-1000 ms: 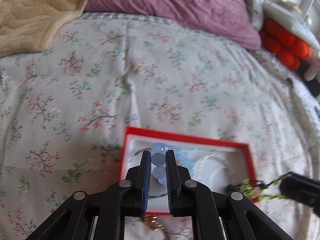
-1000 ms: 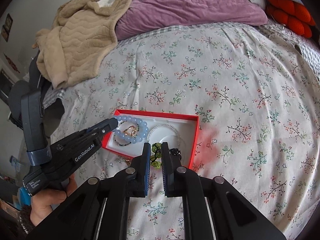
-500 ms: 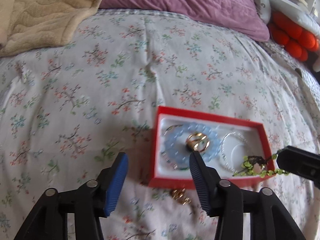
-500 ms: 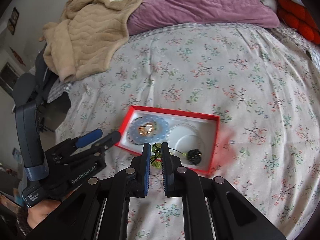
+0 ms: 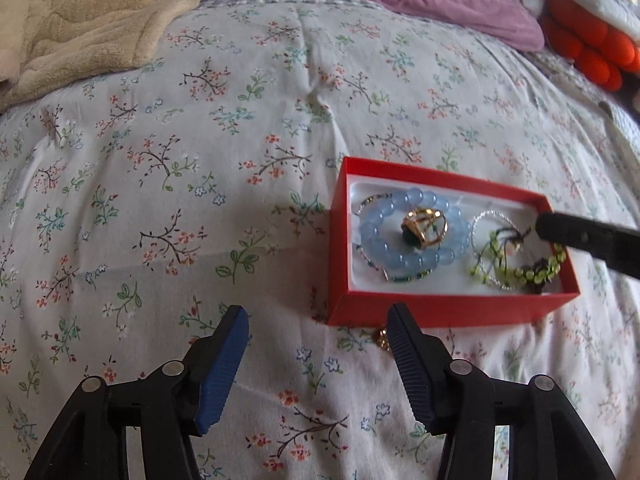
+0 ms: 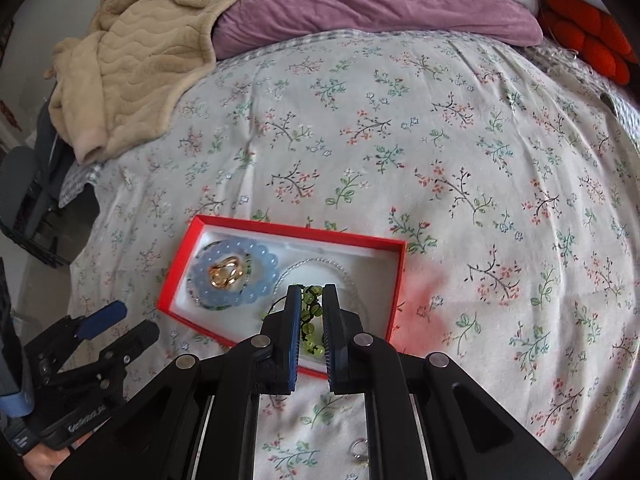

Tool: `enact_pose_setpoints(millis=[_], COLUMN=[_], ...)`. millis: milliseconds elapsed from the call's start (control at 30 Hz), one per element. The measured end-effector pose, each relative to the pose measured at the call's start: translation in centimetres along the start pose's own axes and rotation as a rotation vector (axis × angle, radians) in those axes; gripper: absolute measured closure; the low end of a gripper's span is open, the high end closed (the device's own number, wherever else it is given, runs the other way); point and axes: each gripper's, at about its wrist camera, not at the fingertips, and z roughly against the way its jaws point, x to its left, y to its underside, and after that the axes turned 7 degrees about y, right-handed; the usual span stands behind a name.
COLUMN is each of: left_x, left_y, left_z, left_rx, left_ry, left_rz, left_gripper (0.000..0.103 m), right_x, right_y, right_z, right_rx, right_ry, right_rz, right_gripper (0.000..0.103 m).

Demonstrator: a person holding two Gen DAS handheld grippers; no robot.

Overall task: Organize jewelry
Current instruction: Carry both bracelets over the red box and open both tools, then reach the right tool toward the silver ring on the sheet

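Note:
A red jewelry box (image 5: 440, 309) (image 6: 182, 256) with a white lining lies on the floral bedspread. In it are a pale blue bead bracelet (image 5: 376, 236) (image 6: 208, 292), a gold ring (image 5: 424, 227) (image 6: 226, 274) at its centre, and a thin silver bangle (image 5: 480, 224) (image 6: 344, 270). My left gripper (image 5: 318, 320) is open and empty, just in front of the box. My right gripper (image 6: 312, 296) is low over the box's right half, its jaws slightly apart around a green bead bracelet (image 5: 540, 272) (image 6: 312, 316) that rests in the box.
A gold piece (image 5: 382, 338) lies on the bedspread by the box's near wall. A small ring (image 6: 358, 450) lies by my right gripper's body. A beige blanket (image 6: 132, 60), purple pillow (image 6: 360, 0) and orange cushion (image 6: 588, 40) are at the back.
My left gripper let go of the blue bracelet in the box, opened and drew back. My right gripper lowered the green bracelet into the box and its jaws parted a little.

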Motion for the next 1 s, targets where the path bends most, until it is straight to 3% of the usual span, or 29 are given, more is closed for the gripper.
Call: enact_pose_setpoints(millis=[200, 333, 667, 1000], left_x=[-0.3, -0.5, -1.3, -1.8], left_y=[0.3, 0.5, 1.6, 2.8], left_z=[0.0, 0.1, 0.4, 1.1], left_rx=[0.01, 0.014, 0.034, 0.051], left_ry=[-0.006, -0.008, -0.016, -0.022], left_rz=[-0.027, -0.036, -0.069, -0.074], left_gripper=[0.037, 0.035, 0.032, 0.02], right_x=[-0.1, 0.3, -0.2, -1.2], right_y=[-0.3, -0.2, 1.0, 3.4], right_z=[-0.3, 0.4, 2.5, 4.2], right_rx=[0.004, -0.009, -0.002, 0.022], right_ry=[-0.003, -0.018, -0.004, 0.048], right_rz=[0.007, 0.033, 0.029, 0.057], right_gripper=[0.089, 0.052, 0.051, 0.037])
